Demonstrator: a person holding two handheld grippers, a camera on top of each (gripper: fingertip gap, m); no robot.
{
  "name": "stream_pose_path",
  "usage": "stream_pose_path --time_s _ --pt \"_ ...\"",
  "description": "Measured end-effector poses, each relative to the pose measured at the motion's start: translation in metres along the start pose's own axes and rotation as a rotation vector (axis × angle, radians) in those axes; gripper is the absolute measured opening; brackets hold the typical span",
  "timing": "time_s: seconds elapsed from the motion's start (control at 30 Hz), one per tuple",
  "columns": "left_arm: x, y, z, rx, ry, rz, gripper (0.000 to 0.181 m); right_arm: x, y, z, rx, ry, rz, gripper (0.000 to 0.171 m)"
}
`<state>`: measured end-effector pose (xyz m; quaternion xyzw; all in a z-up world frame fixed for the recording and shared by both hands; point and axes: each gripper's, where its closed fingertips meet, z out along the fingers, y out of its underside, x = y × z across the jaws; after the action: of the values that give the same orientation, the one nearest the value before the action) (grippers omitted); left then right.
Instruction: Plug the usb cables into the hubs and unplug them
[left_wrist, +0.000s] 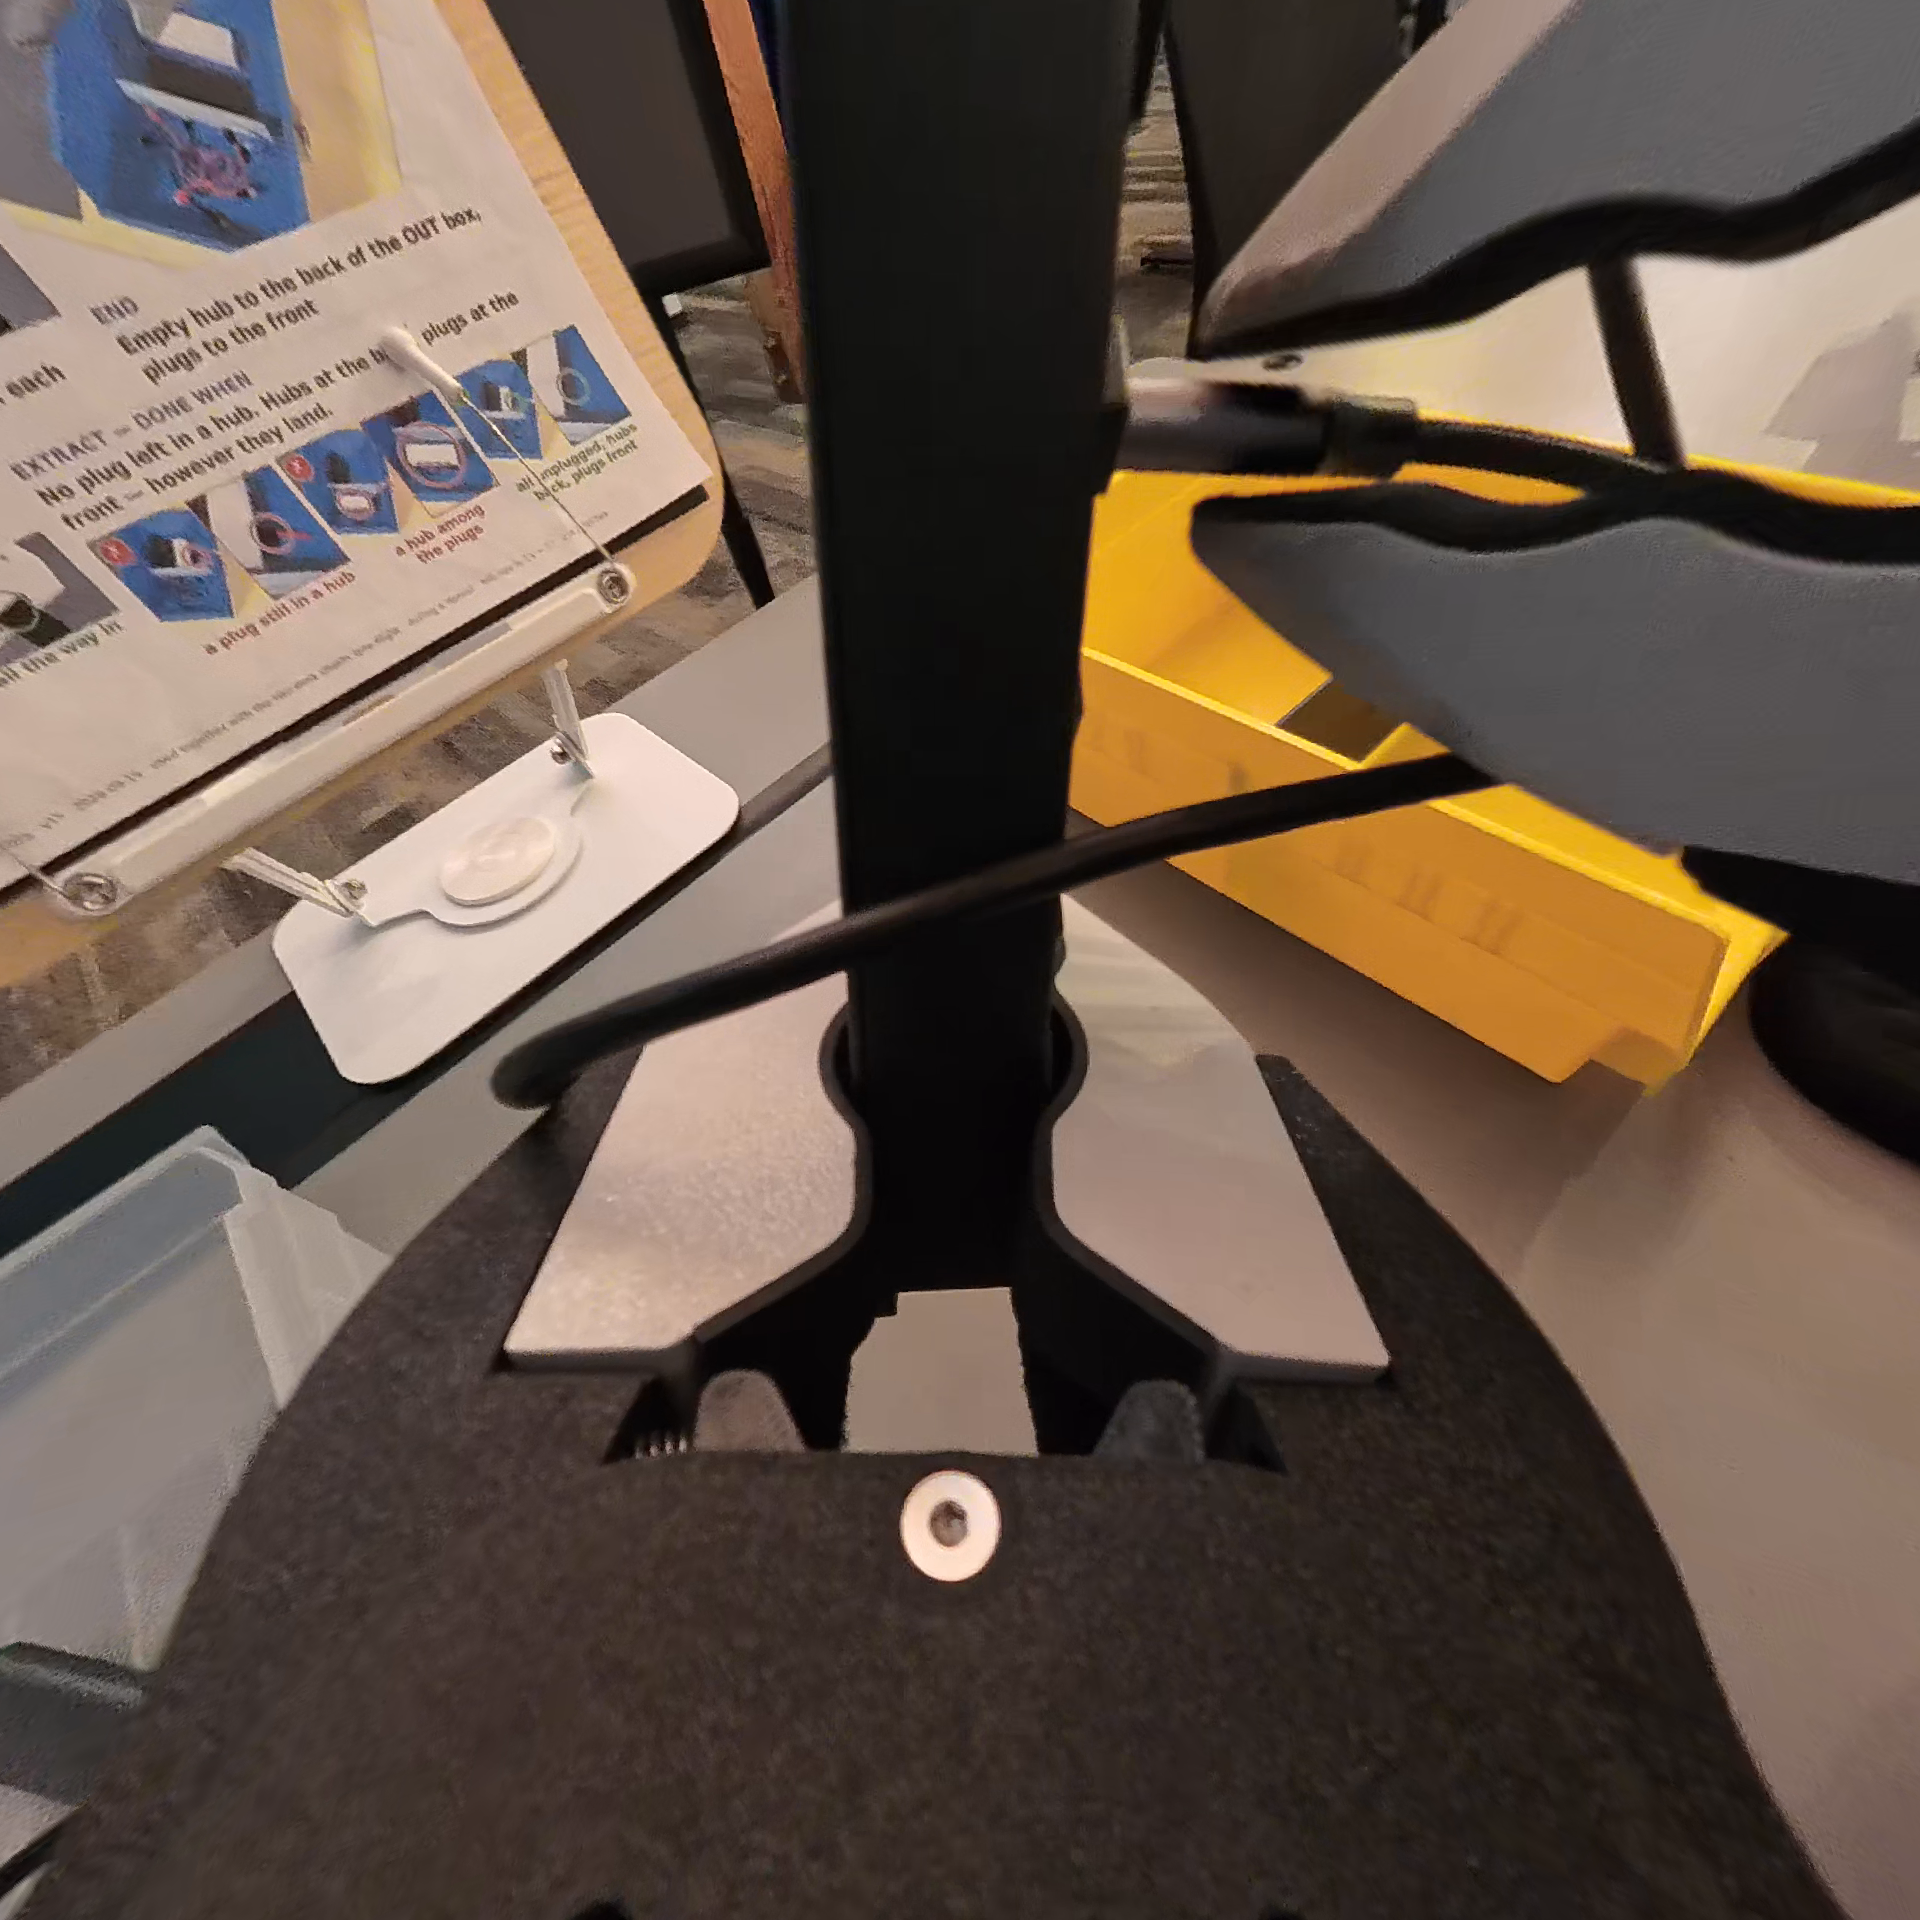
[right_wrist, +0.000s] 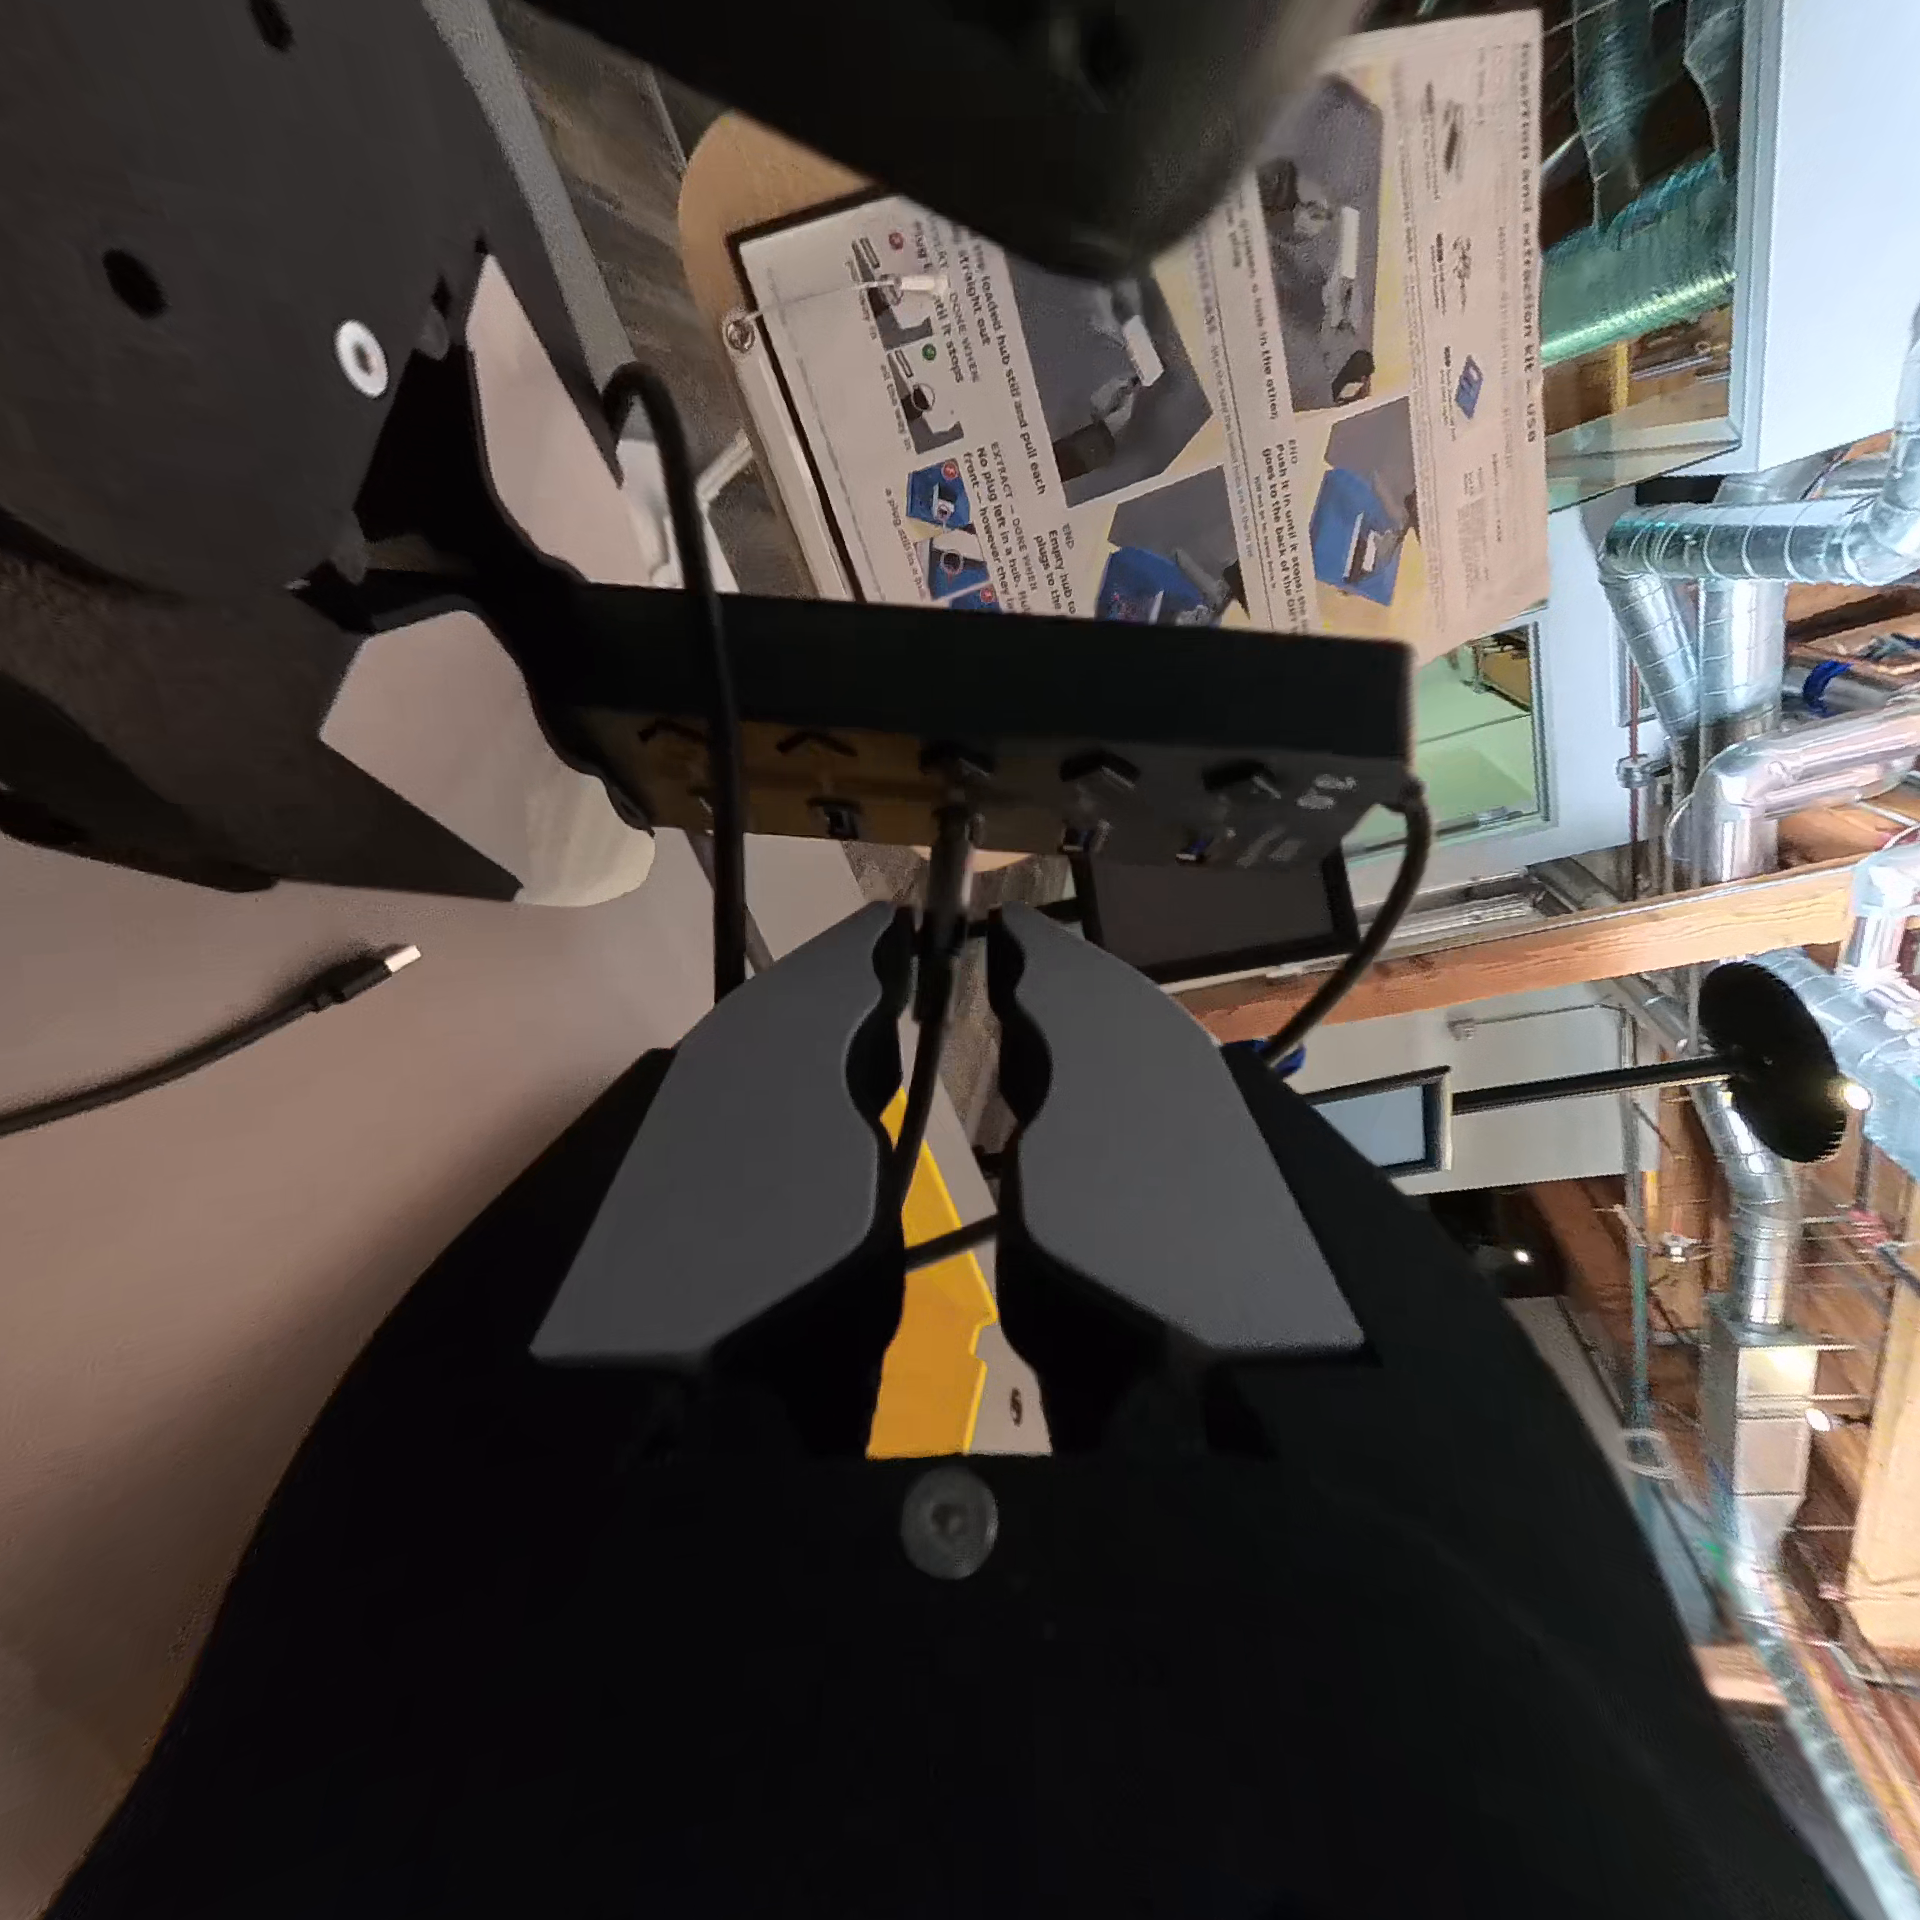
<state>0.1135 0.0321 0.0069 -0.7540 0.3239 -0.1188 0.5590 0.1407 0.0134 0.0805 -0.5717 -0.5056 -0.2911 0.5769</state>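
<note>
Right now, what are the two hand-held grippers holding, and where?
Left hand-held gripper clamps the long black USB hub at one end. Right hand-held gripper is open around the black plugged-in cable.

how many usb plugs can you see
2. One plug sits in the black hub, between the right gripper's fingertips. A loose plug lies on the table. Others may be hidden.

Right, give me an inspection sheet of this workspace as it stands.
Surface: grey table.
Job's things: black hub held off the table; one plug seated in a port.
Clutter: yellow bin; instruction sheet on a stand.
Grippers: left gripper shut on the hub; right gripper straddles the plug's cable, gaps showing.
Cables: loose USB cable on the table; another black cable crosses the hub.
Surroundings: metal ducting, wooden beams.
</note>
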Motion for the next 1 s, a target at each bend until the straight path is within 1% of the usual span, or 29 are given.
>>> stream_pose_path --time_s 0.07,0.1,0.17,0.23,0.33,0.43,0.6,0.7,0.8,0.87,0.97,1.0 --pt "-0.003 0.001 0.0 0.004 -0.004 -0.015 0.026 0.002 0.0 -0.001 0.017 -0.017 0.068 0.019" --pt "-0.005 0.001 -0.001 0.006 -0.008 -0.022 0.026 0.0 -0.002 -0.002 0.038 -0.057 0.13 0.021" --pt "-0.009 -0.001 -0.002 0.02 -0.015 -0.035 0.026 -0.005 -0.011 -0.006 0.121 -0.189 0.316 0.026" --pt "-0.012 -0.003 -0.005 0.037 -0.014 -0.055 0.026 -0.005 -0.022 -0.013 0.222 -0.314 0.505 0.027" --pt "-0.015 -0.008 -0.009 0.072 -0.019 -0.079 0.026 0.006 -0.025 -0.018 0.304 -0.392 0.681 0.029" --pt "-0.017 -0.012 -0.012 0.101 -0.033 -0.082 0.027 0.009 -0.029 -0.019 0.368 -0.442 0.757 0.031" --pt "-0.019 -0.017 -0.016 0.14 -0.057 -0.074 0.027 0.017 -0.029 -0.015 0.417 -0.409 0.827 0.031" --pt "-0.018 -0.02 -0.017 0.159 -0.053 -0.08 0.026 0.016 -0.029 -0.013 0.428 -0.435 0.854 0.031" --pt "-0.018 -0.021 -0.018 0.169 -0.059 -0.077 0.026 0.014 -0.028 -0.011 0.436 -0.468 0.89 0.026" --pt "-0.018 -0.022 -0.018 0.174 -0.066 -0.069 0.027 0.013 -0.027 -0.009 0.436 -0.491 0.914 0.026" --pt "-0.017 -0.022 -0.018 0.182 -0.064 -0.068 0.026 0.015 -0.03 -0.011 0.483 -0.531 0.979 0.023" --pt "-0.016 -0.023 -0.018 0.185 -0.061 -0.07 0.026 0.017 -0.03 -0.011 0.504 -0.544 1.007 0.02"
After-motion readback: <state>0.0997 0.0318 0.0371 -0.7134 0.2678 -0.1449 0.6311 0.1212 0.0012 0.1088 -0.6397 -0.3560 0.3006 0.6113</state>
